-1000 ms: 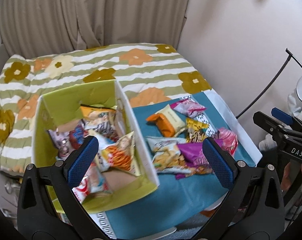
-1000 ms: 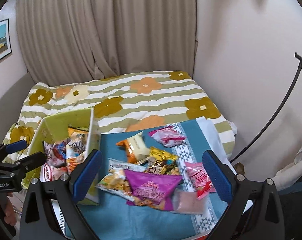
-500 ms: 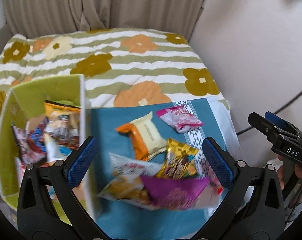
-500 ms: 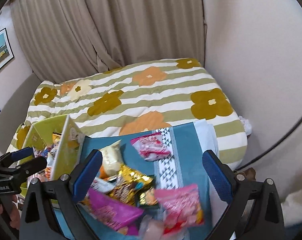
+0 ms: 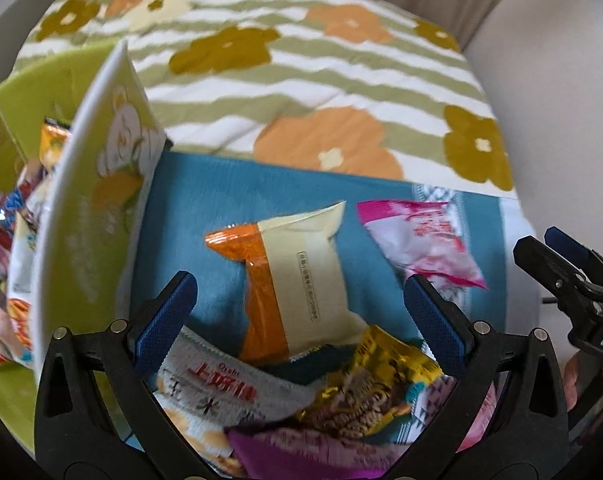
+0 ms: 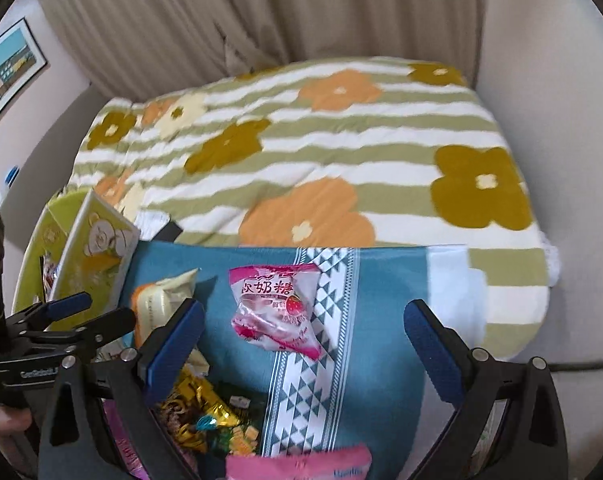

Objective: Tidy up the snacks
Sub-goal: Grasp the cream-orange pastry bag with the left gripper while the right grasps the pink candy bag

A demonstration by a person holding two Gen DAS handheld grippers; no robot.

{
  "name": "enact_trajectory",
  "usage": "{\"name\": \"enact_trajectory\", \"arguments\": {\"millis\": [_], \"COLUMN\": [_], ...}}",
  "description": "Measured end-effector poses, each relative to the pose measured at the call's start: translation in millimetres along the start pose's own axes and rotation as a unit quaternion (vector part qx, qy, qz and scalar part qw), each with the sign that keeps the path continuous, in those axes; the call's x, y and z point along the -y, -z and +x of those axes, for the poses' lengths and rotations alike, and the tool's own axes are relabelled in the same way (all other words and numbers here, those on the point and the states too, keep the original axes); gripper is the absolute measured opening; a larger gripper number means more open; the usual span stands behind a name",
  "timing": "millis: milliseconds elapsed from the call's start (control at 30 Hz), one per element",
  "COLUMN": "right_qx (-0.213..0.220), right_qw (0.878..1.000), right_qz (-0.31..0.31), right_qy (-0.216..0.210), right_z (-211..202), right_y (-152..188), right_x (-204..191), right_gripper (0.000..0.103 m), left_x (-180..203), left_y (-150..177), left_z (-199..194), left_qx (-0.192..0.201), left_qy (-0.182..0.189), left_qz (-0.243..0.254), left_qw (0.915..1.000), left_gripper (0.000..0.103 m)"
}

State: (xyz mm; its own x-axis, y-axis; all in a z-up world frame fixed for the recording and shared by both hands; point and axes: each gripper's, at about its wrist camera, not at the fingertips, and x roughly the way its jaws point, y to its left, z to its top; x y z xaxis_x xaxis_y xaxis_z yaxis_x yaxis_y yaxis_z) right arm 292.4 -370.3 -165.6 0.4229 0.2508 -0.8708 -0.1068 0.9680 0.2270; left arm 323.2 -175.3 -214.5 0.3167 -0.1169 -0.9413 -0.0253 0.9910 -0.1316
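Left tongs spread, empty | right tongs spread, empty | crinkly cream-orange packet on woven teal cloth

Red Chinese characters reading roughly "上好佳", under a small word that may be "Oishi", are printed on the white snack bag at the lower edge of the left wrist view. "DAS" is seen in white on the black body of the right gripper; further letters are cut off. In the right wrist view, the pink candy bag is marked with red characters ending in "奶糖". White lettering like "GenRobot" is carried by the left gripper. A line of fine print on the cream-and-orange packet cannot be read.
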Motion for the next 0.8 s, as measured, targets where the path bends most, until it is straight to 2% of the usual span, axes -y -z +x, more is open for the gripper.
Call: {"name": "enact_trajectory", "arguments": {"millis": [233, 367, 400, 433, 500, 633, 800], "right_qx": [-0.04, -0.058, -0.062, -0.066, -0.073, -0.083, -0.089], "right_qw": [0.999, 0.998, 0.997, 0.997, 0.996, 0.995, 0.995], "right_qz": [-0.021, -0.033, -0.034, -0.034, -0.036, -0.045, -0.044], "right_qy": [-0.027, -0.015, -0.016, -0.017, -0.022, -0.029, -0.031], "right_z": [48.3, 67.9, 71.5, 74.4, 81.3, 91.9, 101.2], "right_y": [-7.3, -5.8, -5.1, -4.4, -3.1, -0.8, -0.8], "right_x": [-3.1, -6.2, -5.8, -5.5, -5.8, -9.7, -11.2], "right_gripper": [0.1, 0.099, 0.099, 0.099, 0.099, 0.1, 0.099], "left_x": [4.2, 5.4, 6.1, 6.7, 5.8, 7.0, 6.3], "left_y": [-2.2, -1.8, -1.3, -0.4, 1.4, 4.1, 4.2], "left_z": [34.6, 47.3, 49.4, 52.0, 58.6, 62.0, 62.2], "left_qx": [-0.031, -0.043, -0.046, -0.049, -0.06, -0.059, -0.056], "left_qy": [-0.036, -0.046, -0.051, -0.054, -0.052, -0.046, -0.046], "left_qz": [0.001, -0.002, 0.001, 0.003, 0.002, 0.008, 0.011], "left_qw": [0.9989, 0.998, 0.9977, 0.9974, 0.9968, 0.9972, 0.9973], "left_gripper": [0.097, 0.096, 0.092, 0.082, 0.068, 0.063, 0.063]}}
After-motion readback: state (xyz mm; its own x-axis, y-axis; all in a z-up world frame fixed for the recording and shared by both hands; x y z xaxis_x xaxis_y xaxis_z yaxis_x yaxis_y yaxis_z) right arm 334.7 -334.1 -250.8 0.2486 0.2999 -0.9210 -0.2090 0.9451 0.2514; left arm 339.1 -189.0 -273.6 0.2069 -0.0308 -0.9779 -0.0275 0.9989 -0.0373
